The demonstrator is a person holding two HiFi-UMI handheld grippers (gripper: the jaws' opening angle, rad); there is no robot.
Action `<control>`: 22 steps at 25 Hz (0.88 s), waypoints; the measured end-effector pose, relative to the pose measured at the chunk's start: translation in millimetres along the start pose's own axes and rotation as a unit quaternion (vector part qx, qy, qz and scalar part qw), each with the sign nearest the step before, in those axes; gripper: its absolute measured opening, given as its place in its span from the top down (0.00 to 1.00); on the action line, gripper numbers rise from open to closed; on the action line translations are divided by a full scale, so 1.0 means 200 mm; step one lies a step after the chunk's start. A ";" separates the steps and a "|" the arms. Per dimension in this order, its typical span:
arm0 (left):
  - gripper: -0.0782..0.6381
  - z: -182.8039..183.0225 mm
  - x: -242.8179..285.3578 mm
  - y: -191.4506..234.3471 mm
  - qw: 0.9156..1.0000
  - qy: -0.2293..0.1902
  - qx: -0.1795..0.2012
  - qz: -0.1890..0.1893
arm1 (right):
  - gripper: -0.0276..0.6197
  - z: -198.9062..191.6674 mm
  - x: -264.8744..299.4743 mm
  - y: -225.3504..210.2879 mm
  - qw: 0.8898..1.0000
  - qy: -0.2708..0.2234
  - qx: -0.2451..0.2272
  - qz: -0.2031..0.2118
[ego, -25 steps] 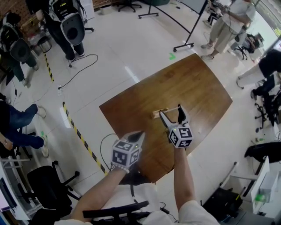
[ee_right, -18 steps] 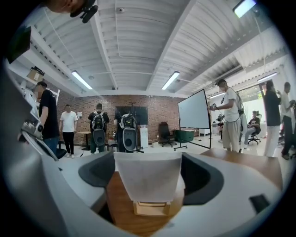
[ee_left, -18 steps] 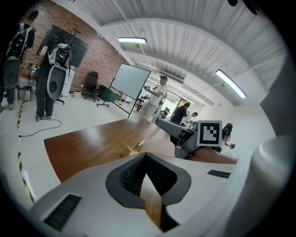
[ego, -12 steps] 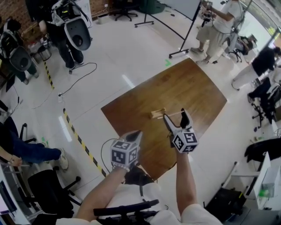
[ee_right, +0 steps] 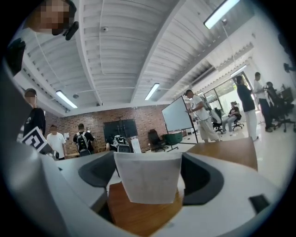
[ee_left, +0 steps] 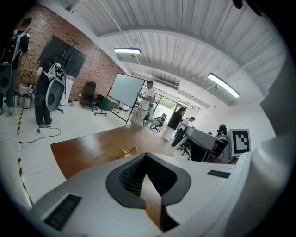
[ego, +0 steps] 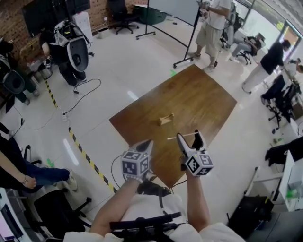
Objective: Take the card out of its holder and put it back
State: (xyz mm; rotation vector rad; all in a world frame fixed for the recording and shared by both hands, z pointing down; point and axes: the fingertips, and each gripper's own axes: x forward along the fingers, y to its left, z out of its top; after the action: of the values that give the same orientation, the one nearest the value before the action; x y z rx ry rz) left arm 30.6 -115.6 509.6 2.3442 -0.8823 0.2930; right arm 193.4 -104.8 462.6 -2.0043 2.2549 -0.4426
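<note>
A small wooden card holder (ego: 165, 118) stands empty near the middle of the brown table (ego: 203, 94); it also shows in the left gripper view (ee_left: 129, 151). My right gripper (ego: 188, 135) hovers over the table's near edge, well clear of the holder. It is shut on a white card (ego: 173, 138) that spans its wide-set jaws. In the right gripper view the card (ee_right: 148, 178) stands upright between the fingers. My left gripper (ego: 147, 144) hangs left of it by the table's near corner, with its jaws shut and nothing in them.
Yellow-and-black floor tape (ego: 90, 153) runs left of the table. A whiteboard on a wheeled stand (ego: 175, 9) and several standing people are beyond the far side. Office chairs (ego: 279, 94) crowd the right. A cable (ego: 83, 90) lies on the floor.
The right gripper has drawn the card up and back from the holder toward me, leaving the holder empty. The left gripper rose slightly.
</note>
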 end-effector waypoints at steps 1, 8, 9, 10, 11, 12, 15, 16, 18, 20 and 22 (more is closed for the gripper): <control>0.90 0.00 -0.01 -0.02 1.000 -0.001 0.004 -0.002 | 0.23 -0.02 -0.04 0.01 1.000 0.003 0.018 -0.004; 0.90 -0.02 -0.02 -0.13 1.000 -0.001 0.018 -0.015 | 0.23 -0.17 -0.27 0.03 0.997 0.024 0.063 -0.025; 0.90 -0.03 -0.03 -0.14 1.000 -0.001 0.020 -0.017 | 0.23 -0.19 -0.29 0.03 0.997 0.026 0.065 -0.027; 0.90 -0.03 -0.03 -0.15 1.000 0.000 0.022 -0.019 | 0.23 -0.19 -0.30 0.03 0.997 0.027 0.065 -0.028; 0.90 -0.04 -0.03 -0.17 1.000 0.000 0.024 -0.020 | 0.23 -0.19 -0.31 0.02 0.997 0.027 0.065 -0.028; 0.90 -0.05 -0.03 -0.18 0.999 0.001 0.025 -0.021 | 0.23 -0.19 -0.31 0.02 0.997 0.027 0.064 -0.027; 0.90 -0.06 -0.04 -0.21 0.999 0.000 0.028 -0.022 | 0.23 -0.16 -0.33 0.02 0.998 0.020 0.060 -0.021; 0.90 -0.06 -0.05 -0.21 0.999 -0.001 0.029 -0.022 | 0.23 -0.15 -0.33 0.02 0.998 0.019 0.059 -0.019; 0.90 -0.05 -0.06 -0.20 0.999 -0.002 0.029 -0.021 | 0.23 -0.15 -0.32 0.03 0.998 0.019 0.059 -0.017; 0.90 -0.04 -0.06 -0.19 0.999 -0.004 0.031 -0.020 | 0.23 -0.15 -0.31 0.05 0.998 0.020 0.058 -0.014; 0.90 -0.03 -0.06 -0.19 0.999 -0.005 0.032 -0.020 | 0.23 -0.14 -0.29 0.05 0.998 0.021 0.059 -0.011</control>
State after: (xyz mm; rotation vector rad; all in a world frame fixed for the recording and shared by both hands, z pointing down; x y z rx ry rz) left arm 45.3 -83.1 492.0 2.4217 -0.8407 0.2987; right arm 184.0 -42.0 479.3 -1.9813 2.1774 -0.6091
